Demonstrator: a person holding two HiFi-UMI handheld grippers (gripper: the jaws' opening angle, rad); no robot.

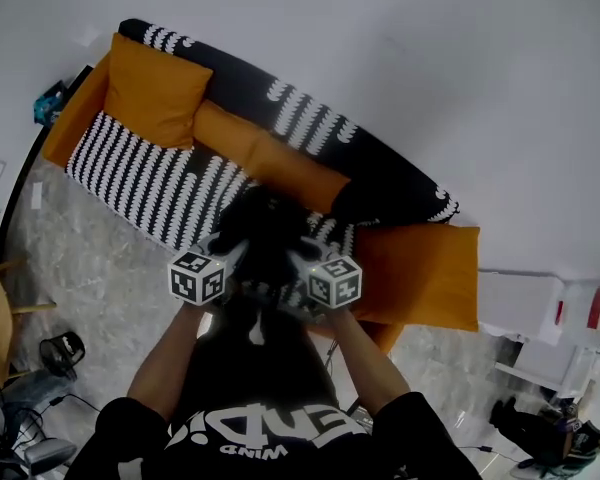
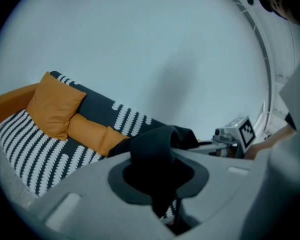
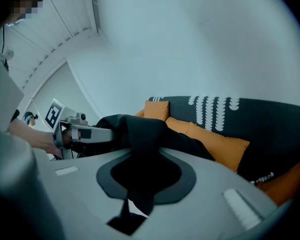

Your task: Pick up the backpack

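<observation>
In mid-frame, the grey left gripper (image 2: 157, 184) and grey right gripper (image 3: 142, 184) are each clamping the black fabric backpack (image 1: 267, 228) above the black-and-white striped sofa (image 1: 130, 173).

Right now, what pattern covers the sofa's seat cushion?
The fabric sofa seat cushion is black with rows of white scalloped stripes, clearest in the head view.

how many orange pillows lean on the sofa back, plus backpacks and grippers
orange pillows: 2, a square pillow and a long bolster
backpack: 1, black
grippers: 2, left gripper and right gripper, jaws shut on the backpack
total: 5
</observation>
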